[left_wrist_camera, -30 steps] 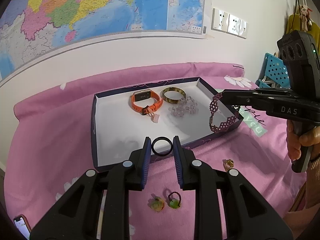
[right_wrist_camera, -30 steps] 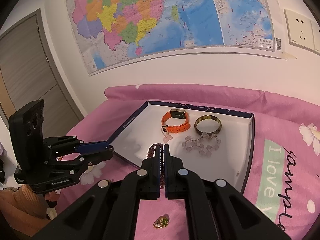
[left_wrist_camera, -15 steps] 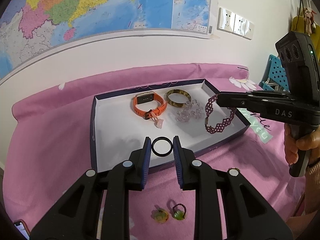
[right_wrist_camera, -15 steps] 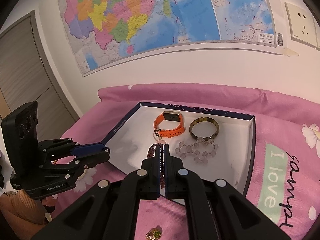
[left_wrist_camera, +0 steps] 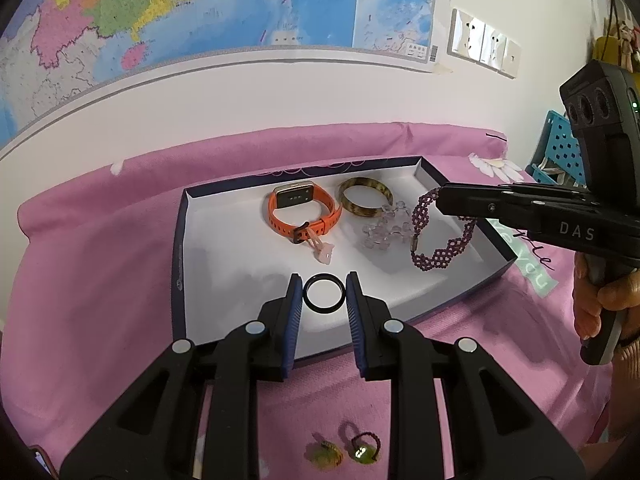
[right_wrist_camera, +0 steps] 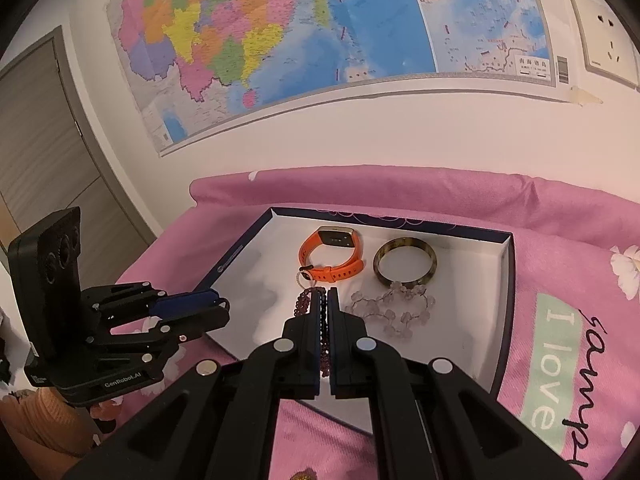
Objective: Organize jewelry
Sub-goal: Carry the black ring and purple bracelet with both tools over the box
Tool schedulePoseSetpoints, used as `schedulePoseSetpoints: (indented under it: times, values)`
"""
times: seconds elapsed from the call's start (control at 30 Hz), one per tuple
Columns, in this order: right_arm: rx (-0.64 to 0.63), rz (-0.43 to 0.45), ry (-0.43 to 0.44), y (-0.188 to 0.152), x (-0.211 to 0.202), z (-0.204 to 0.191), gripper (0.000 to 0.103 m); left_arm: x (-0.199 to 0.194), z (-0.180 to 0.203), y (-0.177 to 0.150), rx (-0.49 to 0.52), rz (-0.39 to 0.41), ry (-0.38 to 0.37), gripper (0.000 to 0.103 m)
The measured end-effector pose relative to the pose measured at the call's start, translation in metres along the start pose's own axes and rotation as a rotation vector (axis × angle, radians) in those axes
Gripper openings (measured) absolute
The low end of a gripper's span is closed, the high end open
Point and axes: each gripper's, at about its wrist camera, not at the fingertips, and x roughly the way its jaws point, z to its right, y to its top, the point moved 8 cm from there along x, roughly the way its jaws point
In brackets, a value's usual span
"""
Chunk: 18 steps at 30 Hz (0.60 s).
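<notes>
A shallow box (left_wrist_camera: 178,256) with dark blue walls and a white floor is seen lying on a pink bedsheet (left_wrist_camera: 92,280), and it serves as the landmark here. At the back of the box an orange watch (left_wrist_camera: 304,212) is laid on its side, with a pale tag at its strap. Just beside the watch, toward the right wall of the box, a tortoiseshell bangle (left_wrist_camera: 364,198) is placed, and a clear bead bracelet (left_wrist_camera: 386,232) is spread in front of the bangle, touching it. The near left part of the box floor is left bare.

A purple beaded bracelet (left_wrist_camera: 438,252) is held pinched in the right tongs (right_wrist_camera: 324,300), whose fingers are closed on it; it is dangled over the right side of the box, its lower loop close to the floor, though contact cannot be told. A black ring (left_wrist_camera: 323,298) is gripped between the blue pads of the left tongs (left_wrist_camera: 323,300) above the near edge of the box.

Outside the box, on the bedsheet in front of its near wall, two small green-stoned rings (left_wrist_camera: 340,454) are seen lying side by side.
</notes>
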Motion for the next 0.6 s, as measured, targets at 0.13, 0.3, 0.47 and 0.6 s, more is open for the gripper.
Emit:
schedulePoseSetpoints:
  times: [0.13,0.3,0.47,0.6]
  values:
    - [0.012,-0.004,0.002,0.001,0.005,0.004,0.002,0.008,-0.002,0.001,-0.001,-0.01,0.01,0.023]
    - [0.03,-0.011,0.001,0.002,0.012,0.01,0.002,0.019,-0.003,0.002,-0.005,-0.03,0.017,0.023]
    - [0.05,-0.02,0.004,0.003,0.018,0.015,0.002,0.027,-0.006,0.004,-0.011,-0.042,0.022,0.023]
    - [0.073,-0.025,0.017,0.003,0.023,0.018,0.002,0.034,-0.005,0.003,-0.011,-0.059,0.017,0.023]
